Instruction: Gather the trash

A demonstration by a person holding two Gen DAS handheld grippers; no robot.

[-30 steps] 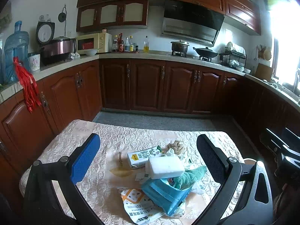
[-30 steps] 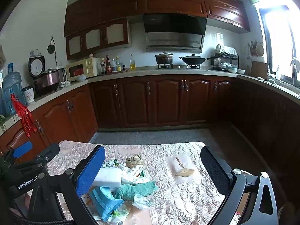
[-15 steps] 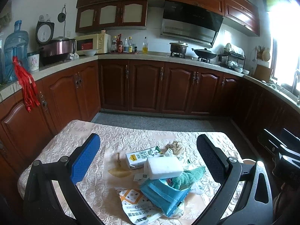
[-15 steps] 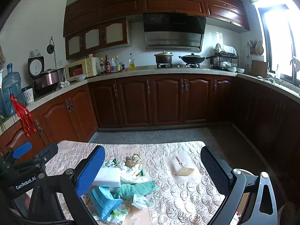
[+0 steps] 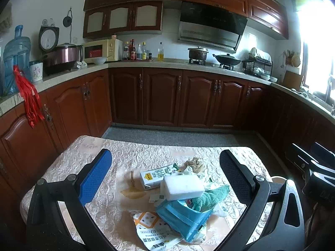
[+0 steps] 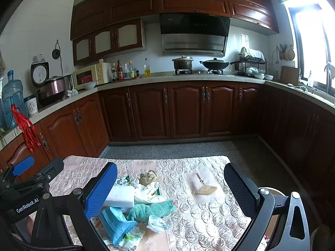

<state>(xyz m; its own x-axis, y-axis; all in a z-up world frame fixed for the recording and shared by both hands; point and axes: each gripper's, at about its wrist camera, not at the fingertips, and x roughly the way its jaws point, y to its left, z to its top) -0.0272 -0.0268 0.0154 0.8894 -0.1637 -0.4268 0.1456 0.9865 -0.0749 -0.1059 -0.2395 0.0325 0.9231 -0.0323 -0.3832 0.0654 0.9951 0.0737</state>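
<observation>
On the table (image 5: 88, 159), near its middle, a heap of trash: a sponge block (image 5: 181, 187) on top, a milk carton (image 5: 157, 174) just behind and to its left, a crumpled paper ball (image 5: 193, 164) behind it, a towel (image 5: 211, 196) to its right, a foil bag (image 5: 182, 217) in front and partly under it. Left of the heap, apart from it, a small fan charm (image 5: 132, 192) flat on the cloth. Behind the table, the floor, then cabinets (image 5: 161, 96) with a stove pot (image 5: 197, 53) on the counter above.

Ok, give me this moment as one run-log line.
phase: approach | left tool: open, above trash pile, empty | right tool: open, empty | white foam block: atop pile | blue pouch: untouched | table
</observation>
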